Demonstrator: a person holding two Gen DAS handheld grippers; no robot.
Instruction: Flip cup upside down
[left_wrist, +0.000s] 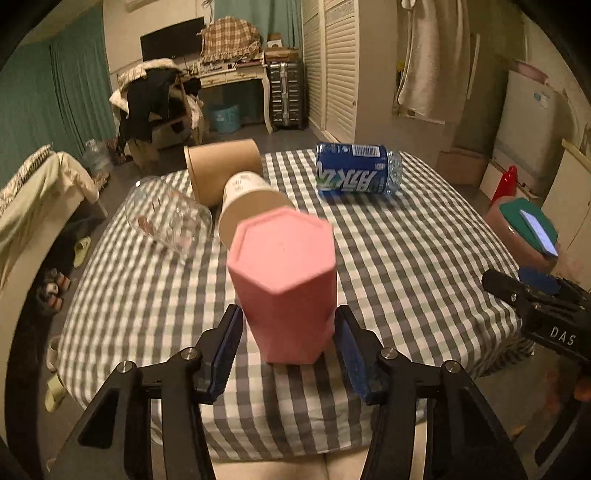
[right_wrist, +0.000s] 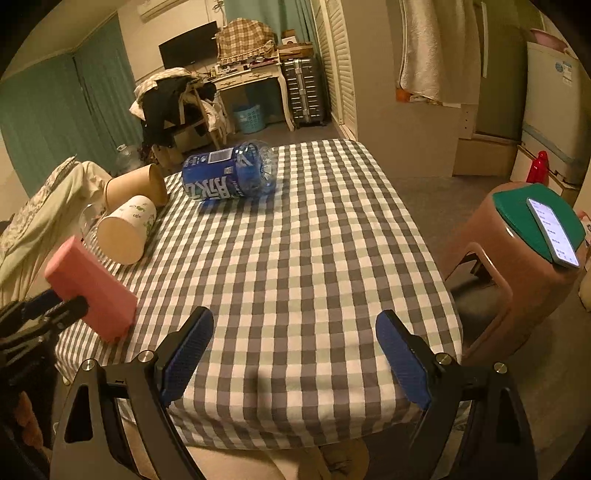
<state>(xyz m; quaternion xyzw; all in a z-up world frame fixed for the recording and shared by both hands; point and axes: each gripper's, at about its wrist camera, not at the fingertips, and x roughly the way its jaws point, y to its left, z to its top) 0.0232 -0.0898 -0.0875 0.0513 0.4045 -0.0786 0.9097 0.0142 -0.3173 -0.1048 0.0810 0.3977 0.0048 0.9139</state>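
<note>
Pink cup (left_wrist: 286, 280) matt, smooth plastic; tablecloth (left_wrist: 406, 258) checked cloth; blue bottle (left_wrist: 358, 168) glossy plastic.

Readable markings:

1. Right gripper (left_wrist: 517, 291), seen at the right edge of the left wrist view: white letters "DAS" on its black body.
2. Blue bottle (left_wrist: 356, 168), lying on its side: a white barcode panel and large white stylised lettering, not legible.
3. Phone (right_wrist: 553, 232): lit screen, text too small to read.
</note>
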